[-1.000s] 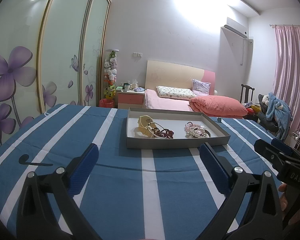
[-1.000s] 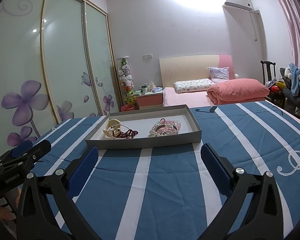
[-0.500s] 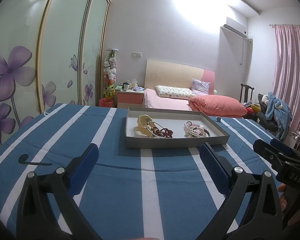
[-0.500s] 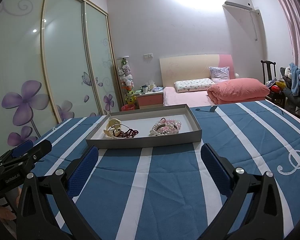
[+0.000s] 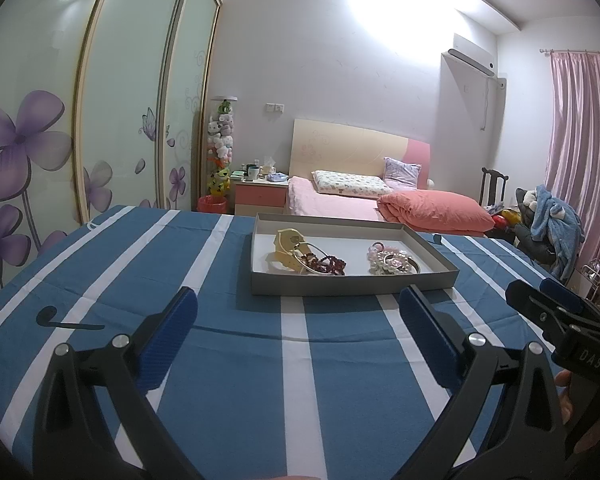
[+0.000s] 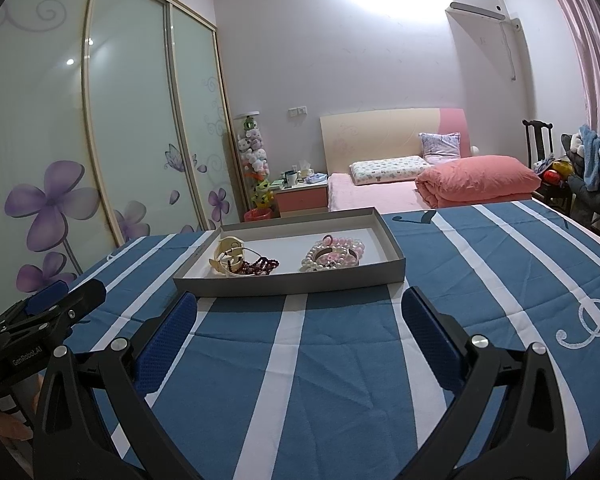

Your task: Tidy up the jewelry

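Note:
A shallow grey tray [image 5: 352,288] [image 6: 292,285] rests on the blue and white striped cloth. Inside it, on the left, lie a cream hair clip [image 5: 286,250] [image 6: 226,254] and a dark red bead string [image 5: 326,264] [image 6: 258,266]. On its right side sits a heap of pink and pearl bracelets [image 5: 392,262] [image 6: 334,254]. My left gripper [image 5: 298,314] hovers open in front of the tray with nothing between its blue pads. My right gripper [image 6: 300,316] is open too, just short of the tray's near wall.
The striped cloth [image 5: 228,360] covers the whole table. The right gripper's body [image 5: 560,316] shows at the left view's right edge, the left gripper's body [image 6: 40,320] at the right view's left edge. A bed [image 5: 380,200], wardrobe doors and a chair stand behind.
Both views have shifted only slightly; the tray sits a touch nearer and lower in the frames. Nothing was taken hold of or let go.

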Tool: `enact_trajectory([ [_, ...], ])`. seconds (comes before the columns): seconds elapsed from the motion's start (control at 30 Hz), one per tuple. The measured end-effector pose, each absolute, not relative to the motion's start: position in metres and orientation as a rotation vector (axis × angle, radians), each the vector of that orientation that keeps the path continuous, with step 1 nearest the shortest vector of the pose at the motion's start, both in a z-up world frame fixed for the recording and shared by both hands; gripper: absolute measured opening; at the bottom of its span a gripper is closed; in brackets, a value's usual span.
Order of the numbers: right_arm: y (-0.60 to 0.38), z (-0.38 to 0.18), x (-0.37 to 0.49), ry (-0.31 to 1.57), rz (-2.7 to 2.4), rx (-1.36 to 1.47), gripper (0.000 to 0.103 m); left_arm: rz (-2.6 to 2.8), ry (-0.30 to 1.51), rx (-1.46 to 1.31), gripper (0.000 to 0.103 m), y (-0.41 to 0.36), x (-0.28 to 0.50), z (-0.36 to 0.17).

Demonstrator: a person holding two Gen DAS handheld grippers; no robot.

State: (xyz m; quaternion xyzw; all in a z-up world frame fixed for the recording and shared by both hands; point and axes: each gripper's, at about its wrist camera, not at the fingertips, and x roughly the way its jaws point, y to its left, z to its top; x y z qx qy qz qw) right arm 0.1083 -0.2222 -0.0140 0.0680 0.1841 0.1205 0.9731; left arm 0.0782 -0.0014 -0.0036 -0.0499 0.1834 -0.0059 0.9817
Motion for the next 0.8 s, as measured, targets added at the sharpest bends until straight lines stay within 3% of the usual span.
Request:
enact_trajectory([
  [0.8, -0.2193, -0.0149, 0.1063, 0.373, 0.246, 0.139, 0.101, -0.012, 0.370, -0.102, 0.099, -0.0021, 0.0789, -0.0037],
])
